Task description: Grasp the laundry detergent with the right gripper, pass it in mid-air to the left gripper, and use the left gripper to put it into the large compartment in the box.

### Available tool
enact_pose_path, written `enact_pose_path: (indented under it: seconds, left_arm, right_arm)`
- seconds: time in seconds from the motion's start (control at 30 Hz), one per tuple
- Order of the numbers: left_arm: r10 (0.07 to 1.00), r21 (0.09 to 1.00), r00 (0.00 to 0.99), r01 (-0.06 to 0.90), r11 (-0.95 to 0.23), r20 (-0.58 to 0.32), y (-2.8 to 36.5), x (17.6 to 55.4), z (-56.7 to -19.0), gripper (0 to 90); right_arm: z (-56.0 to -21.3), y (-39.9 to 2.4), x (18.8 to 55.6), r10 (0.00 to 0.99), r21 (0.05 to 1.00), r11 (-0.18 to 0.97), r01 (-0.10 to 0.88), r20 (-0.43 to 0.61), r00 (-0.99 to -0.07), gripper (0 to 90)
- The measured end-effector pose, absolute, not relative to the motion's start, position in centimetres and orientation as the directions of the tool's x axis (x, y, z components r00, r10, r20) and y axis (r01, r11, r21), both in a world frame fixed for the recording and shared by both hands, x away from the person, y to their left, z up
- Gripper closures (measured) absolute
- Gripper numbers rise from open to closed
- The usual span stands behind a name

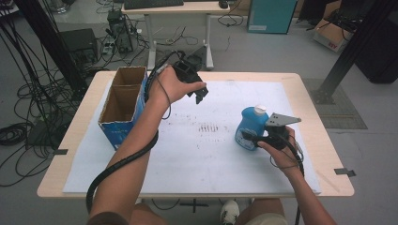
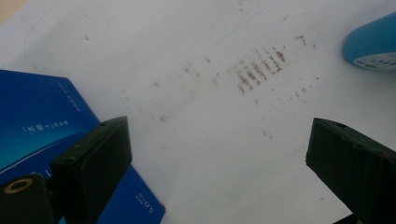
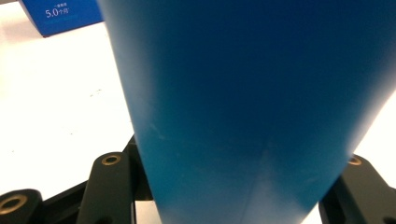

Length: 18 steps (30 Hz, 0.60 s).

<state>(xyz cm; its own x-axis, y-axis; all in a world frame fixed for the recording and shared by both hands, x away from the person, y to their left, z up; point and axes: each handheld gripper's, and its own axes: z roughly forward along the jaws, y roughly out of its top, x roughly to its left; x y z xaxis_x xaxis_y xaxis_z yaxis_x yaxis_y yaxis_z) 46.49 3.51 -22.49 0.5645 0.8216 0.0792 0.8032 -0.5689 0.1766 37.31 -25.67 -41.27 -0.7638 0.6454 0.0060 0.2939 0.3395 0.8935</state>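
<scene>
A blue bottle [image 1: 250, 125] with a white cap stands upright on the white sheet at the right. My right gripper [image 1: 253, 137] is shut on its lower body from the near side. In the right gripper view the bottle [image 3: 243, 93] rises between the two black jaws, which press on its sides. My left gripper [image 1: 200, 92] hangs above the sheet beside an open-topped blue cardboard box [image 1: 109, 125], its jaws wide open with nothing between them. In the left gripper view the open gripper [image 2: 217, 144] looks down on the stained sheet, with the box [image 2: 37, 116] at lower left and the bottle [image 2: 373, 42] at upper right.
The white sheet [image 1: 202, 154] covers most of the wooden table [image 1: 328, 154]. The box corner [image 3: 60, 14] shows far off in the right gripper view. Behind the table are a desk [image 1: 178, 9], floor cables [image 1: 28, 93] and a black post [image 1: 352, 47].
</scene>
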Motion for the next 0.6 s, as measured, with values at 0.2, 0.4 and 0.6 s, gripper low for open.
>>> enact_pose_path:
  seconds: [0.2, 0.4, 0.6]
  left_arm:
    - [0.823, 0.18, 0.563, 0.804, -0.567, 0.079, 3.6, 46.43, -22.46, 7.3]
    - [0.821, 0.18, 0.566, 0.802, -0.569, 0.075, 3.74, 46.32, -22.58, 7.3]
    - [0.816, 0.184, 0.574, 0.797, -0.576, 0.07, 4.01, 46.16, -22.38, 7.2]
  right_arm:
    - [-41.23, -25.66, 37.29, 0.648, 0.892, 0.34, 0.299, 0.008, -0.762, 42.4]
    - [-41.1, -25.56, 37.33, 0.649, 0.888, 0.348, 0.301, 0.004, -0.761, 42.4]
    - [-40.7, -25.33, 37.47, 0.646, 0.874, 0.373, 0.31, -0.006, -0.763, 42.6]
